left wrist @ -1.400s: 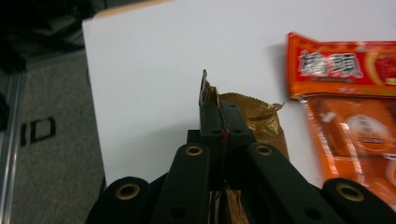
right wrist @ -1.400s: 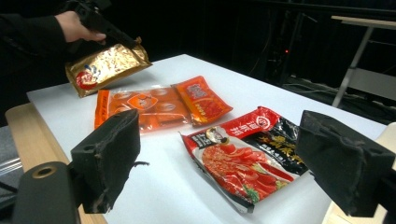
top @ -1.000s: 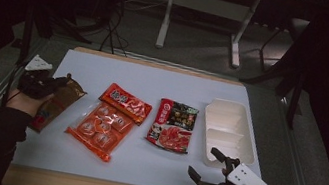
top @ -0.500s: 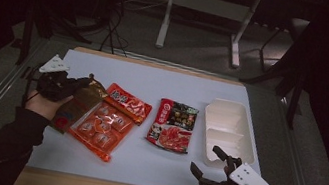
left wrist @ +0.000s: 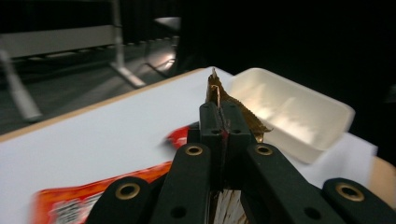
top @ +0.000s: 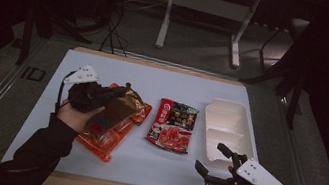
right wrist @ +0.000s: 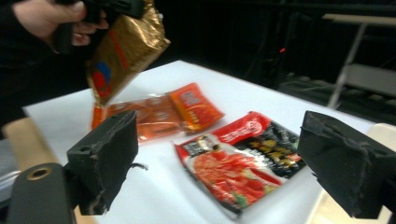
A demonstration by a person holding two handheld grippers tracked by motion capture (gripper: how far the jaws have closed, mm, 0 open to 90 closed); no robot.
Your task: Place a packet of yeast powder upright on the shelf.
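left gripper (top: 125, 90): jaws clamped on the top edge of the gold pouch (top: 116, 110); in its own view the crimped foil edge (left wrist: 219, 95) sticks up between the closed jaws
gold pouch: lifted off the sheet, hanging tilted from the jaws, over the left half of the tabletop, above the orange packs
right gripper (top: 214, 161): jaws spread wide, nothing between them; hovers at the near right corner, just in front of the tray
orange packs (top: 107, 136): two, flat on the sheet under and beside the pouch, left of centre; smaller one (right wrist: 194, 105) overlaps the far end of the longer one (right wrist: 135, 119)
red-black pack (top: 175, 124): flat, mid tabletop, between orange packs and tray
tray (top: 227, 131): white, two compartments, right side of tabletop, touching nothing else
sheet (top: 168, 85): white, covers most of the wooden tabletop
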